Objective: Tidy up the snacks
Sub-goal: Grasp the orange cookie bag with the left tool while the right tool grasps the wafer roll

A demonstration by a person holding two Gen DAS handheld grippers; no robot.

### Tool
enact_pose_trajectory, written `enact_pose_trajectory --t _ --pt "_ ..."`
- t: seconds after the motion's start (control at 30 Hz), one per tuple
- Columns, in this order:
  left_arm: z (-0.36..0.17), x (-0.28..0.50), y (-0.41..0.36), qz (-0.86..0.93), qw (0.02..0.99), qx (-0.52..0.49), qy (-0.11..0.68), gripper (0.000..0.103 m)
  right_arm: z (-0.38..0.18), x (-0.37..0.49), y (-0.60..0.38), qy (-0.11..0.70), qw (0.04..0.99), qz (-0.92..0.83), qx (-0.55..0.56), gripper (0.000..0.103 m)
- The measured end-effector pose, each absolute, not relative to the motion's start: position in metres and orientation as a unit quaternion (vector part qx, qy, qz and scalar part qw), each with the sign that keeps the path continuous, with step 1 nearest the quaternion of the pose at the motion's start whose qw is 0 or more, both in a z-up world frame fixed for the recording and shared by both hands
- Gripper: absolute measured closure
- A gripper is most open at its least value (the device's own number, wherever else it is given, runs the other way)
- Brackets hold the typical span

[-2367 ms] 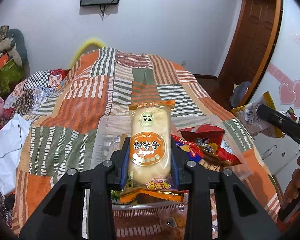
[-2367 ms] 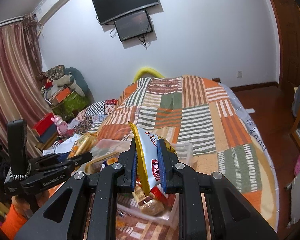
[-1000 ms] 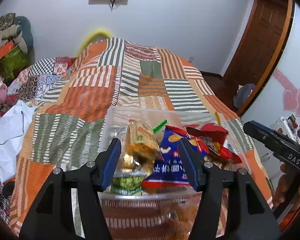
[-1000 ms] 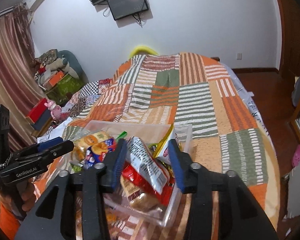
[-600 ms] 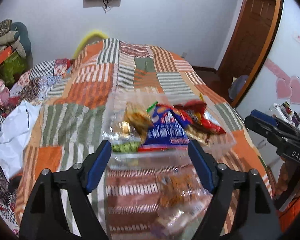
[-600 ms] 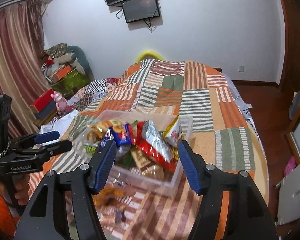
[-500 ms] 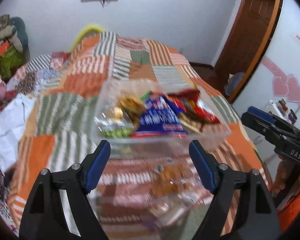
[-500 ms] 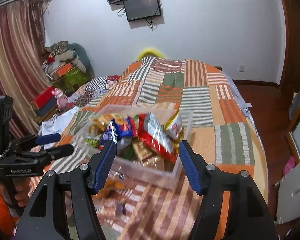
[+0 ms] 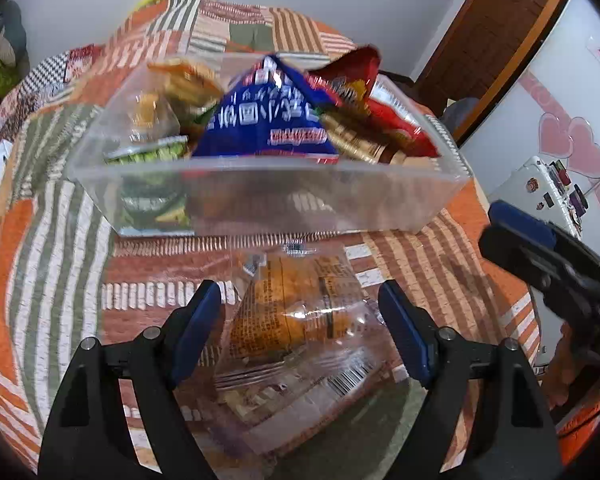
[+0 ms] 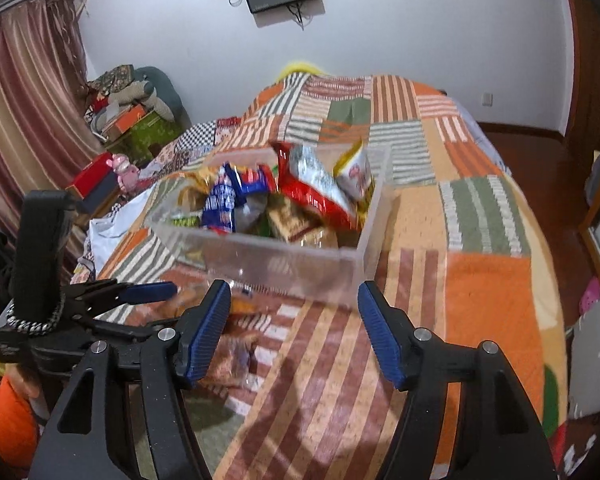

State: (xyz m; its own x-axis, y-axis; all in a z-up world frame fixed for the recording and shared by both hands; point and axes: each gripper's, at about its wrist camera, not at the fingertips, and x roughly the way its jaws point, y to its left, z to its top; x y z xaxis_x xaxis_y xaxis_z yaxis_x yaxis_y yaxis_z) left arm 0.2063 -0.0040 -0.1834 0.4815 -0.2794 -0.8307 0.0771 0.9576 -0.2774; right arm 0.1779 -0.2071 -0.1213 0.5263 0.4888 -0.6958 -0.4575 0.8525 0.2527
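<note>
A clear plastic bin (image 9: 300,200) stands on the bed, packed with snack packets, among them a blue one (image 9: 268,120) and a red one (image 9: 380,108). On the quilt in front of the bin lies a clear packet of orange-brown snacks (image 9: 296,320). My left gripper (image 9: 300,332) stands open astride this packet, its pads clear of it. My right gripper (image 10: 294,328) is open and empty, just short of the bin's (image 10: 284,260) near wall. The right wrist view shows the left gripper (image 10: 148,292) low on the left and the clear packet (image 10: 236,356) beneath it.
A striped patchwork quilt (image 10: 480,272) covers the bed, with open quilt to the right of the bin. Boxes and clothes (image 10: 132,120) are piled at the left wall by a curtain. A wooden door (image 9: 492,40) and a white cabinet (image 9: 560,140) stand on the right.
Both grippers let go of the packets they held, which now sit in the bin. Both opened, drew back and sank toward the quilt; the left now straddles the clear packet.
</note>
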Motion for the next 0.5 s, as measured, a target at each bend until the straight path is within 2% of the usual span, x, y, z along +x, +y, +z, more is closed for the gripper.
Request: enact_pose_trajectory --t 0.07,0.2,0.4,0.47,0.5 --pt "-0.188 0.208 -0.003 -0.100 0.855 -0.109 0.498 0.022 -0.128 0.176 -0.207 0.415 0.867 0.273 0.024 0.040" --pt "-0.191 0.204 -0.001 -0.107 0.860 -0.114 0.486 0.034 -0.137 0.168 -0.205 0.429 0.860 0.277 0.019 0.040" --pt "-0.185 0.186 0.011 -0.097 0.873 -0.090 0.470 0.038 -0.146 0.152 -0.199 0.440 0.850 0.290 0.009 0.040" --pt "-0.185 0.178 0.022 -0.089 0.873 -0.095 0.470 0.038 -0.150 0.145 -0.195 0.437 0.852 0.287 -0.005 0.049" --pt "-0.185 0.174 0.028 -0.086 0.872 -0.099 0.471 0.038 -0.151 0.144 -0.193 0.438 0.853 0.285 -0.015 0.058"
